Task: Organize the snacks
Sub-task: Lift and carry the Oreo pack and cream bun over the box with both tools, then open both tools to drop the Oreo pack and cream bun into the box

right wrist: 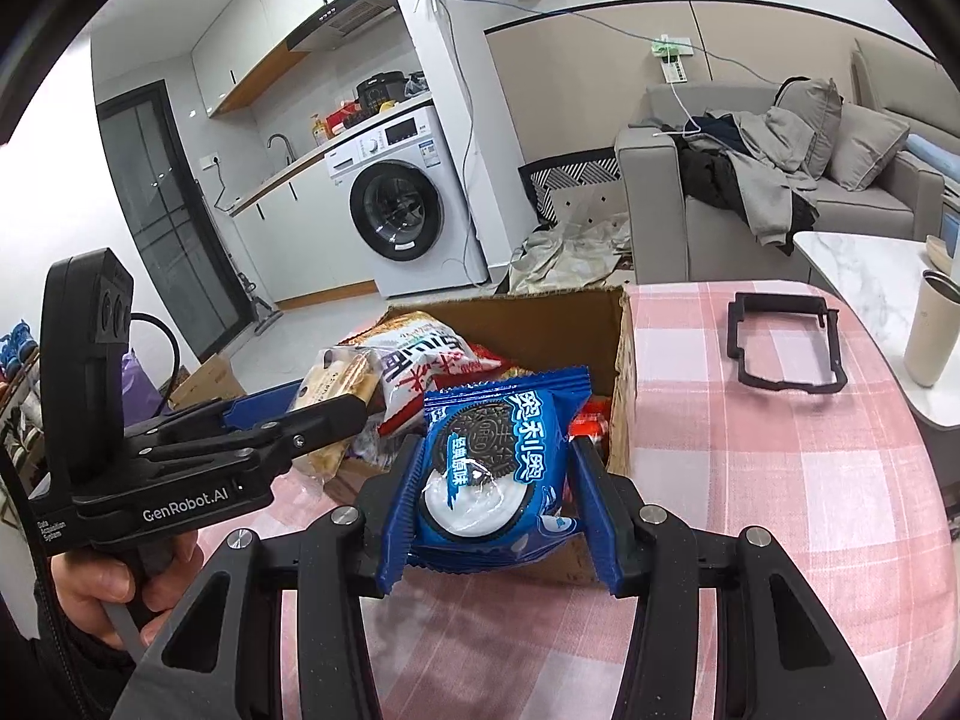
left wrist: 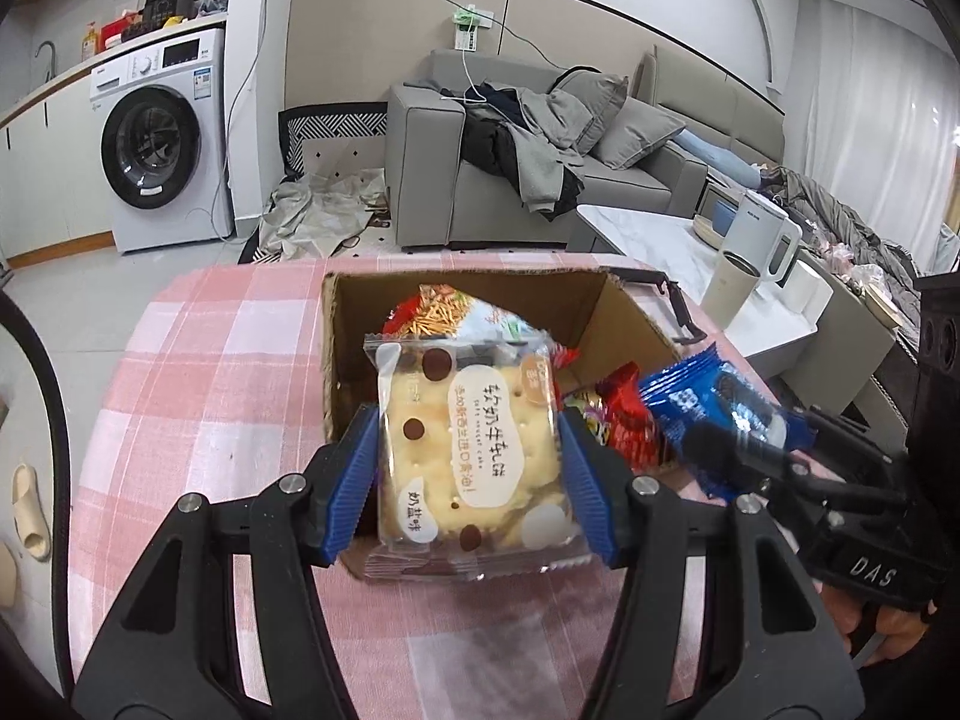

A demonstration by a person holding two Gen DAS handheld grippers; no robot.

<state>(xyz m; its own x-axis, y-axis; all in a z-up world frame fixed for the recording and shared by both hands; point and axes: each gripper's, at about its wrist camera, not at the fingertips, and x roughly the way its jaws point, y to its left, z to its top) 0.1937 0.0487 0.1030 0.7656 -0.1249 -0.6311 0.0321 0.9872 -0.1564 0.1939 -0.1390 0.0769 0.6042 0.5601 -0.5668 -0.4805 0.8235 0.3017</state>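
Crackers in a clear packet (left wrist: 471, 456) with Chinese writing and "soft nougat cake" are pinched between the blue pads of the left gripper (left wrist: 471, 480), over the near edge of the cardboard box (left wrist: 468, 288) on the pink checked table (left wrist: 198, 372). A blue Oreo packet (right wrist: 501, 462) is squeezed by the right gripper (right wrist: 498, 516), above the box's near right corner. "GenRobot.AI" is printed on the left tool. More snack bags (left wrist: 444, 312) are piled inside the box.

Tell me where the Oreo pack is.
The Oreo pack is clamped in the right gripper, held over the cardboard box, right of the left gripper's cracker pack.
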